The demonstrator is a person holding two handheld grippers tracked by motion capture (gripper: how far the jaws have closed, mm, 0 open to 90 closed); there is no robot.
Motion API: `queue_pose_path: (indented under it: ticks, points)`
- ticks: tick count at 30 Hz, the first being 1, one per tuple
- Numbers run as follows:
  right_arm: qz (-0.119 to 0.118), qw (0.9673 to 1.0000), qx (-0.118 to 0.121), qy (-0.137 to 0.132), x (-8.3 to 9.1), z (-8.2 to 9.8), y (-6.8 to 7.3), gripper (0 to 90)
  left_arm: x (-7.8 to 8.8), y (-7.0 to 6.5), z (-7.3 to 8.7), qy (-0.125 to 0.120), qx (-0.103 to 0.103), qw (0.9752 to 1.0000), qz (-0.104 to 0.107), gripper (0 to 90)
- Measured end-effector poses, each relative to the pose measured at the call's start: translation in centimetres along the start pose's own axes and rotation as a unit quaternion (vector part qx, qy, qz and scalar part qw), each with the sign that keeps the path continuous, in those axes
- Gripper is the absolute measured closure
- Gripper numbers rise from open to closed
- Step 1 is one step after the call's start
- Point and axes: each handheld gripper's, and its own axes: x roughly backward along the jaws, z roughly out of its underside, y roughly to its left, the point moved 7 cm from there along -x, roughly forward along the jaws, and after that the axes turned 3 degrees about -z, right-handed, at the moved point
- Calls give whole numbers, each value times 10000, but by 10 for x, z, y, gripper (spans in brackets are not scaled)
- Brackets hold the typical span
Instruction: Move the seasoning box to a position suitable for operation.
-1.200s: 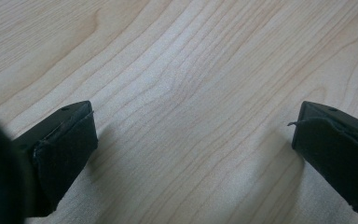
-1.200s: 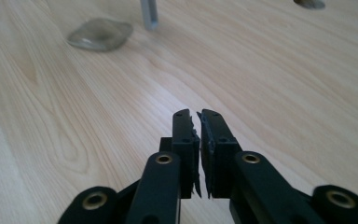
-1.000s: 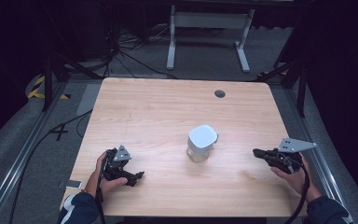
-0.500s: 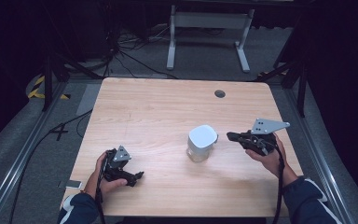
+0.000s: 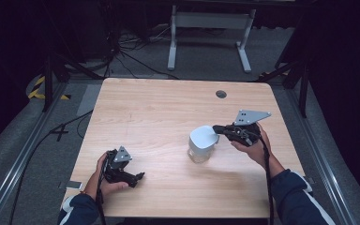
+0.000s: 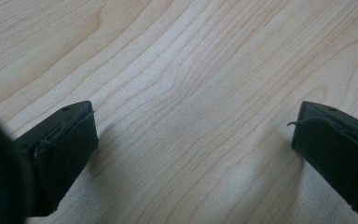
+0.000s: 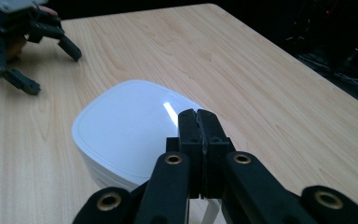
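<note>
White-lidded tub (image 5: 203,143): clear plastic body, rounded-square white lid (image 7: 126,126), standing upright right of centre on the wooden table (image 5: 168,112), well apart from every edge.

Right gripper (image 5: 218,128): held level above the tub's right side, tip over the lid. Jaws pressed together, pad against pad, nothing between them. Whether the tip touches the lid cannot be told.

Left gripper (image 5: 138,177): resting near the front left of the table, well apart from the tub. Jaws wide, bare wood between them (image 6: 191,140), nothing held.

Step in hand, as judged: approach to the lid by the right gripper.

Handling notes: closed jaws cannot take hold; they need to part before descending if the lid is to be gripped at its rim. For a press or push, keep the tip centred on the lid so the tub does not tip or slide. A light tub is likely to skid; the left gripper could steady its body from the opposite side.
</note>
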Motion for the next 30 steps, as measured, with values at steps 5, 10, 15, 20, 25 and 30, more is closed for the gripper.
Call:
queue_pose_path:
  ticks: [5,10,15,20,25,30]
  points:
    - [38,10000,14,76,-5,2,-3,900,0,0,0,8,2,10000,1,5]
    - [49,9999,-55,73,-8,4,-9,900,-1,0,0,-18,20,10000,-11,4]
    - [34,9999,-63,86,-9,4,-10,900,-2,0,-1,-65,-3,10000,-58,5]
    - [48,9999,-107,80,-8,5,-11,900,1,-3,-9,-18,-17,10000,-12,193]
    - [124,9997,-152,114,-8,7,-14,900,4,-12,-29,-121,-400,9991,-79,418]
    - [149,9996,-205,137,-10,12,-17,900,5,-32,-75,-582,-541,9968,65,566]
